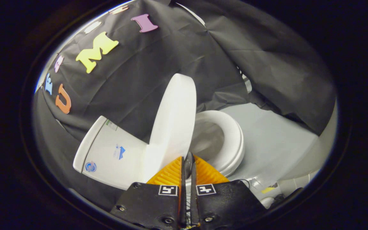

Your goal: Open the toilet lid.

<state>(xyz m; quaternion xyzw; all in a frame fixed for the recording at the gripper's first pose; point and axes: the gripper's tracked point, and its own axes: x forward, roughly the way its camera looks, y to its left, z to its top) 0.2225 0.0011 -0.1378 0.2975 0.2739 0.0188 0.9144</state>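
1. The gripper (pixel 187 166) has its fingers drawn together, with only a thin slit between them. They sit at the lower edge of the lid (pixel 174 118). Whether a sliver of that edge is pinched in the slit or the tips just rest against it, I cannot tell.
2. The lid stands just ahead of the fingers and rises away from them. It is raised well off the seat (pixel 232 140) and looks close to upright, leaning toward the tank (pixel 110 150), which lies ahead and to the left of the fingers.
3. Handling, as a guess: the lid looks like rigid moulded plastic, light to moderate in weight, and it swings on a hinge at the back. It should not bend. Its gloss suggests it is slippery, so a push from flat fingers may slide.
4. Best hold: the free rim opposite the hinge, either pinched at its thin edge or nudged from the underside. Pushing near the hinge would give poor leverage.
5. Looks: the lid is plain white, smooth, oval and slightly domed, with a rounded rim. The seat beyond the fingers to the right is the same white, a ring around the open bowl (pixel 208 137).
6. Progress, judged: opening seems nearly done. What remains is letting the lid settle back without slamming against the tank.
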